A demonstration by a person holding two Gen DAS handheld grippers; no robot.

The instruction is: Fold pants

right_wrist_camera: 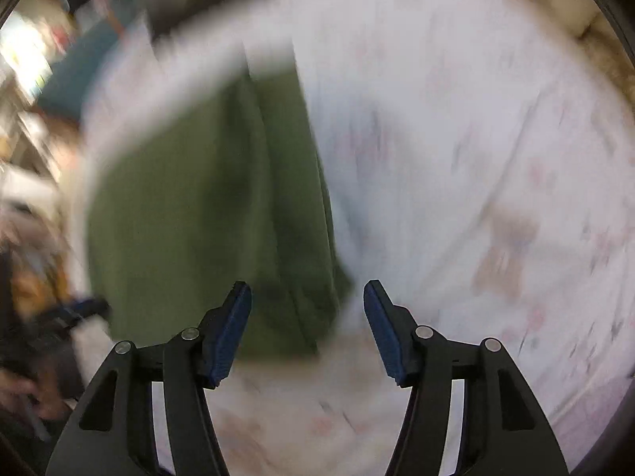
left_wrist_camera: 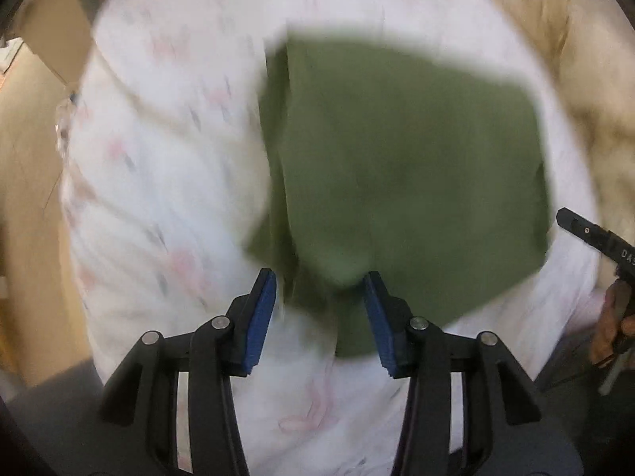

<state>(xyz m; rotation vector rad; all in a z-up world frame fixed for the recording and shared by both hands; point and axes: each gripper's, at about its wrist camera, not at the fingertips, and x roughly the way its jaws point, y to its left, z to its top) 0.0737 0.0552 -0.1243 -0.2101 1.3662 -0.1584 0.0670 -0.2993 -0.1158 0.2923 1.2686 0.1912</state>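
Left wrist view, near to far: left gripper point(left_wrist_camera: 320, 277) is spread wide, blue pads point(left_wrist_camera: 264, 309) apart, nothing between them. Its tips sit over the near edge of the green pants point(left_wrist_camera: 405, 174); contact can't be confirmed because of motion blur. Pants lie flat in a compact, roughly rectangular stack on a white sheet point(left_wrist_camera: 166, 166) with a faint pink and grey print. A lengthwise fold ridge runs along the pants' left side. At the right edge of this view, the right gripper point(left_wrist_camera: 595, 234) pokes in as a black bar, with the person's hand point(left_wrist_camera: 613, 329) below it. A beige blanket point(left_wrist_camera: 571, 79) bunches up past the sheet on the far right. A cardboard box point(left_wrist_camera: 59, 35) sits far left.

Right wrist view, heavily blurred: right gripper point(right_wrist_camera: 307, 287) is also released, pads point(right_wrist_camera: 230, 329) well apart and holding nothing. Pants point(right_wrist_camera: 206, 214) fill the left-centre, with their near right corner sitting between the fingertips. Printed sheet point(right_wrist_camera: 456, 158) covers everything to the right. Left gripper point(right_wrist_camera: 75, 313) is a dark smear at the left edge, beside the pants. Background clutter top left is unreadable.
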